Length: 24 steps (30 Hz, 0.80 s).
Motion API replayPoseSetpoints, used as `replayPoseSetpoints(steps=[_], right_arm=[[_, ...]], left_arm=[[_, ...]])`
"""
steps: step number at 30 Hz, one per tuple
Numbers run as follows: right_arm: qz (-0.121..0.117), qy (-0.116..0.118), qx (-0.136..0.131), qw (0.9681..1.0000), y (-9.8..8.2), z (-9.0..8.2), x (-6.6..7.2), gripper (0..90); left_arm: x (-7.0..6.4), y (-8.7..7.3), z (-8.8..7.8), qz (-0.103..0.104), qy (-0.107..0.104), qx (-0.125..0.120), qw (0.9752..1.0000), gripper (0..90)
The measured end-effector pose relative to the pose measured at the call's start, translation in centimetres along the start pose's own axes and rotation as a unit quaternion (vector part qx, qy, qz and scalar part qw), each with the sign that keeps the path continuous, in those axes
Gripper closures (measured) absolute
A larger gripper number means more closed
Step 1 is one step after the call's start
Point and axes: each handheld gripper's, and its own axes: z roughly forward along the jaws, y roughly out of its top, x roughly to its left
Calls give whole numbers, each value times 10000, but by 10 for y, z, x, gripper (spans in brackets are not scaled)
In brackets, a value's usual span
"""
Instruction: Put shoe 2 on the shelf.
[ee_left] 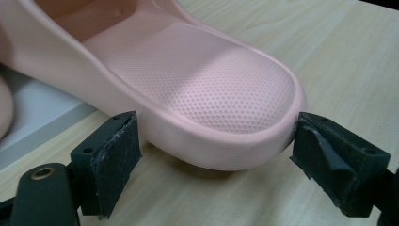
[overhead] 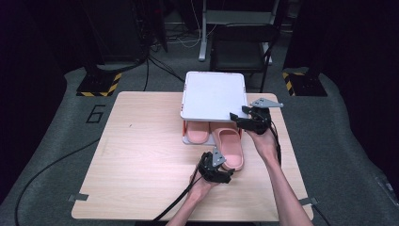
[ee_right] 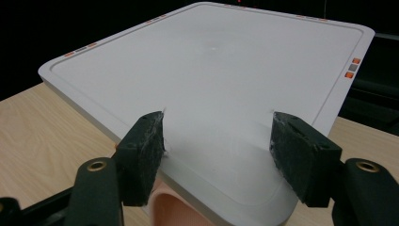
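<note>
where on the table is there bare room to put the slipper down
The whole left half of the table is bare wood, from its left edge to the box. A free strip runs along the near edge too. It is crowded at right centre: lid, slipper, left gripper and right gripper.

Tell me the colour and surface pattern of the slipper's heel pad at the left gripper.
Pale pink slipper, its footbed covered in a fine grid of tiny dots; clearest in the left gripper view.
</note>
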Motion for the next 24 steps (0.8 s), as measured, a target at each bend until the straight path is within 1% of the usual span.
replayPoseSetpoints(steps=[3, 6, 7, 9, 10, 12, 13, 14, 15, 16, 17, 18, 19, 21, 22, 23, 24], right_arm=[[-11, 17, 37, 10000, 0, -1, -2, 367], [87, 44, -9, 10000, 0, -2, -2, 366], [70, 47, 7, 10000, 0, -2, -2, 366], [81, 35, 2, 10000, -1, -2, -2, 366], [93, 31, -16, 10000, -1, -2, -1, 367], [101, 37, -56, 9999, -2, -2, -2, 370], [92, 23, -74, 9999, -3, -3, -2, 375], [114, 23, -111, 9999, -4, -2, -2, 375], [115, 19, -148, 9998, -4, -2, -1, 374], [111, 12, -151, 9998, -4, -2, -1, 374], [109, 9, -129, 9999, -4, -2, -1, 374], [101, -1, -134, 9999, -4, -2, -1, 374], [100, -3, -136, 9999, -4, -2, -1, 375], [94, -17, -172, 9998, -4, -2, 0, 375], [92, -21, -154, 9998, -4, -2, 0, 374], [93, -27, -156, 9998, -4, -2, 0, 374], [93, -29, -159, 9998, -4, -2, 0, 374]], left_arm=[[8, 3, 1, 21, 150, -4, 9999, 160], [17, 6, 6, -139, 238, -46, 9996, 163], [20, 9, 8, -188, 317, -53, 9993, 163], [26, 12, 11, -219, 484, -34, 9986, 165], [28, 14, 12, -288, 529, -32, 9982, 165], [36, 17, 14, -327, 661, 42, 9973, 172], [39, 17, 14, -441, 681, 40, 9967, 174], [41, 17, 15, -480, 721, 24, 9962, 177], [42, 16, 15, -605, 714, -9, 9956, 182], [43, 17, 13, -543, 679, 14, 9962, 188], [41, 16, 9, -413, 589, -25, 9974, 195], [38, 15, 7, -384, 508, -115, 9979, 217], [34, 13, 3, -325, 282, -265, 9987, 256], [28, 10, -3, -314, -83, -349, 9989, 377], [26, 8, -5, -347, -193, -424, 9983, 418], [24, 8, -6, -449, -306, -438, 9976, 452], [23, 7, -6, -515, -377, -454, 9969, 461]])
